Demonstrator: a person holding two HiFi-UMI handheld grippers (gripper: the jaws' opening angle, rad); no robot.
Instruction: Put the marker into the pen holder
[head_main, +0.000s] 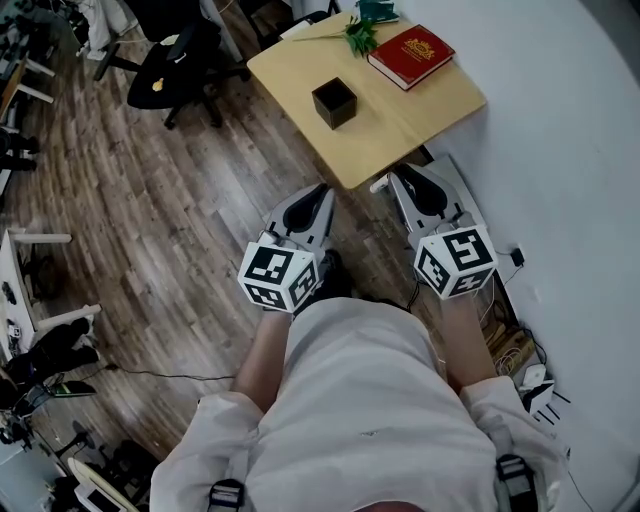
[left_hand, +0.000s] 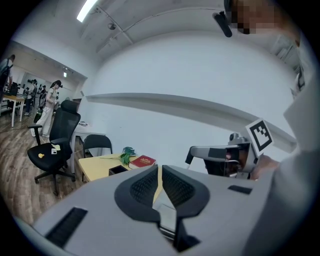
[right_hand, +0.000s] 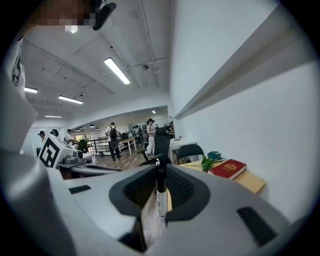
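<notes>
A black cube-shaped pen holder (head_main: 334, 102) stands on the small wooden table (head_main: 420, 110); it also shows as a dark box (left_hand: 117, 170) in the left gripper view. My right gripper (right_hand: 160, 186) is shut on a marker (right_hand: 160, 192) with a black cap and white barrel, held upright between the pads. In the head view the right gripper (head_main: 412, 181) hovers at the table's near edge. My left gripper (head_main: 322, 197) hangs beside it over the floor, left of the table corner. Its jaws (left_hand: 159, 186) are shut with nothing between them.
A red book (head_main: 410, 55) and a green plant sprig (head_main: 358, 35) lie at the table's far end. A black office chair (head_main: 175, 60) stands on the wood floor to the left. The white wall (head_main: 570, 120) runs along the right. Cables and a plug (head_main: 515, 258) lie by the wall.
</notes>
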